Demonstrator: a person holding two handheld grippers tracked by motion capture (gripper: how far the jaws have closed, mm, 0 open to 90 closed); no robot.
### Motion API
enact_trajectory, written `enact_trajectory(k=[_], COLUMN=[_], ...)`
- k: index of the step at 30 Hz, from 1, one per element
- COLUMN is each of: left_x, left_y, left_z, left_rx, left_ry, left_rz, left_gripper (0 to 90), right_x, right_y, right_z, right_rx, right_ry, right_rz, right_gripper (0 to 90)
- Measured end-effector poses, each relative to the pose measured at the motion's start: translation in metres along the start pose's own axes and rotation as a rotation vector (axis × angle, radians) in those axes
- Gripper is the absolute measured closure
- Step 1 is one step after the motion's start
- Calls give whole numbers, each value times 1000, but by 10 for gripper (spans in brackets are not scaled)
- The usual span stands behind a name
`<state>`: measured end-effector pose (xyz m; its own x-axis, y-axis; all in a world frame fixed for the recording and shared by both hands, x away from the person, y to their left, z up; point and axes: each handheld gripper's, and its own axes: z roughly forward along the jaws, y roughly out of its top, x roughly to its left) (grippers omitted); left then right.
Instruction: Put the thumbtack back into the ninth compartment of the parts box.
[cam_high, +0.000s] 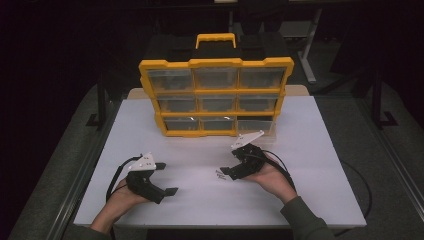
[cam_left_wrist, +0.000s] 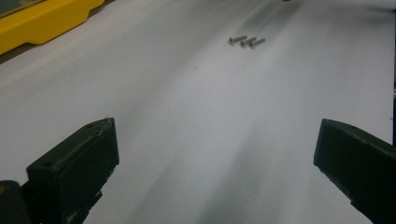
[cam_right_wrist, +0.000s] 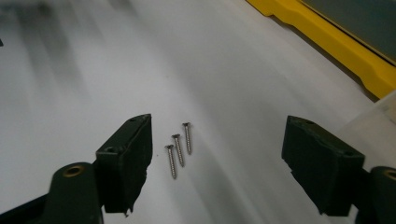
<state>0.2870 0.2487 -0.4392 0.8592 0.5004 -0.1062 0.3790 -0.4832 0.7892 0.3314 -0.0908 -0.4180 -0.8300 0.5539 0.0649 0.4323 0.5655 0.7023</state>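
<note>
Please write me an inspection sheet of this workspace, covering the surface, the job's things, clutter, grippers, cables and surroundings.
Surface: white table top, bare apart from the items below.
Job's things: three screws lie side by side on the table, between the right gripper's jaws but untouched; the yellow drawer organiser stands upright at the back, its lower right drawer pulled out.
Clutter: nothing seen.
Grippers: left gripper open, nothing between its jaws; right gripper open over the screws.
Cables: a black cable loops from the left gripper; another trails from the right gripper past the table's right edge.
Surroundings: dark room, grey floor, table legs behind.
</note>
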Motion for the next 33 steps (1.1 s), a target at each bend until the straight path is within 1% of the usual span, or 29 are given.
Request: enact_trajectory(k=[3,8,16,23,28,33], left_x=[0,0,0,0,-1,-1], left_y=[0,0,0,0,0,0], left_z=[0,-1,-1,-1,0,0], left_rx=[-2,-4,-7,-9,-6,-6], left_ry=[0,3,4,3,4,3], left_rz=[1,1,-2,-4,-1,-1], left_gripper=[0,0,0,0,0,0], right_x=[-1,0,3,3,5,6], right_y=[2,6,13,14,14,15], right_z=[2,7,16,25,32,37], right_rx=[11,29,56,91,119,134], right_ry=[0,3,36,56,70,74], right_rz=[5,-2,-14,-4,-24,-29], right_gripper=[285,360,494,618,691,746])
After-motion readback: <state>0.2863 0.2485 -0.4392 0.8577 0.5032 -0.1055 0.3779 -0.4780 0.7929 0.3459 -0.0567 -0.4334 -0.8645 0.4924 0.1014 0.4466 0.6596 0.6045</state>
